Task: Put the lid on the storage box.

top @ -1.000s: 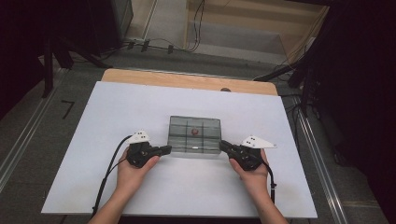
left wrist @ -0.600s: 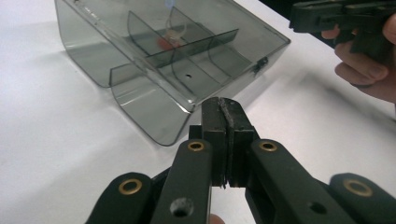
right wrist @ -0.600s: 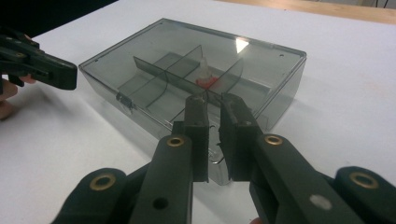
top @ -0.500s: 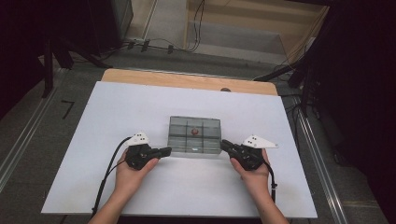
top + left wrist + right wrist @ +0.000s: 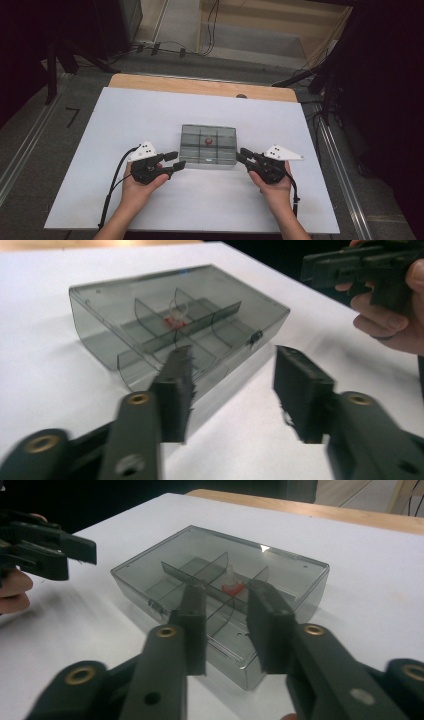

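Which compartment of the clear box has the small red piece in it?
In the clear box, the small red piece sits in the middle compartment of the far row; the others look empty.

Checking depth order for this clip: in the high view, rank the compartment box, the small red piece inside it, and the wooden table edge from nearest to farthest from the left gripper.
1. Clear compartment box, just right of the left gripper, whose jaws have just been opening with nothing between them.
2. Small red piece, in a middle compartment.
3. Wooden table edge, along the far side.
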The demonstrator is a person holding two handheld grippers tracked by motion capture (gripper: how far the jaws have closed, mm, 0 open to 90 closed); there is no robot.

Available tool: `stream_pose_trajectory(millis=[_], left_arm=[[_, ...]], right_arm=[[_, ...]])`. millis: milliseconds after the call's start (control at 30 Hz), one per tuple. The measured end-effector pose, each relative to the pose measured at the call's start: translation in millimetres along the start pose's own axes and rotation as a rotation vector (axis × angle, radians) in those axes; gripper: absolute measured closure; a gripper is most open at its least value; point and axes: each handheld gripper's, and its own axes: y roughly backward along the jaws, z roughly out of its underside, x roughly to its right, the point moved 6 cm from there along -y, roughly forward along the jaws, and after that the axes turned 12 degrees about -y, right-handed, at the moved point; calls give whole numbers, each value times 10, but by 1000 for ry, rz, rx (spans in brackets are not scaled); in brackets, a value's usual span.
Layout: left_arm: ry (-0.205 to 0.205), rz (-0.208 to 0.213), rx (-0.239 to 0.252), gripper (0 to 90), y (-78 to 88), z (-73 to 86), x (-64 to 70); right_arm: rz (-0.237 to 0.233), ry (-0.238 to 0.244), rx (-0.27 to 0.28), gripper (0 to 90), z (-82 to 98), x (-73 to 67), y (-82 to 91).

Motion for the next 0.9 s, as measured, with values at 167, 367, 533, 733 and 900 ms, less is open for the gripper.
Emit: stream_pose_trajectory(millis=[167, 367, 533, 733, 900], left_arm=[[-7, -3, 28, 333, 81, -27, -2], [-19, -1, 45, 270, 165, -58, 12], [-14, -5, 60, 232, 220, -65, 12], [-11, -13, 70, 164, 297, -59, -4], [-9, -34, 66, 76, 352, -48, -22]], right_arm=[[10, 15, 9, 528, -23, -39, 33], [19, 13, 19, 315, -36, -70, 72], [4, 20, 20, 172, -32, -85, 125], [-2, 11, 28, 138, -25, -52, 212], [6, 0, 35, 89, -7, 3, 284]])
